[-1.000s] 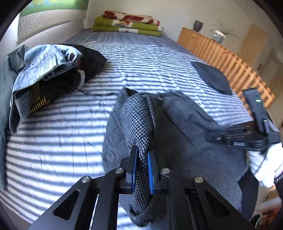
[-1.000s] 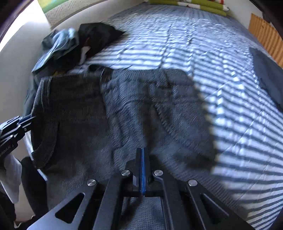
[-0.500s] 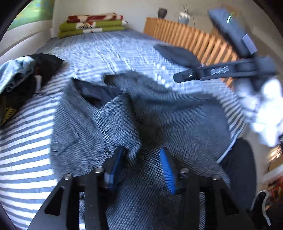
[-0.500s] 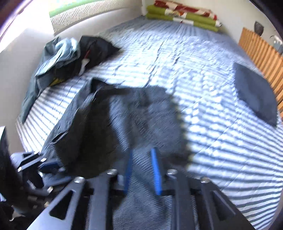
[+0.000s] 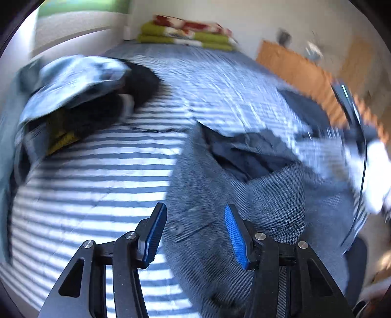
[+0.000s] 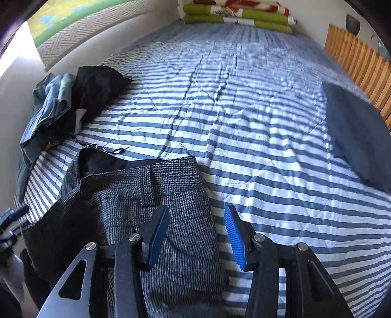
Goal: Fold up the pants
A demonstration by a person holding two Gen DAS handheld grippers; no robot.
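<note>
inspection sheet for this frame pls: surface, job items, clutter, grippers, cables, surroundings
Surface: bed with blue-and-white striped cover, creased, sunlit bands.
Job's things: grey houndstooth pants lying bunched at the near edge, dark lining showing at the waist.
Clutter: clothes pile of denim and black garments at far left; dark folded cloth at right edge.
Grippers: left gripper open over the pants; right gripper open over the pants' edge; both have just been opening, nothing pinched.
Cables: thin dark cable by the right gripper, left view, blurred.
Surroundings: folded green blankets at the headboard end, wooden slatted rail at right.
</note>
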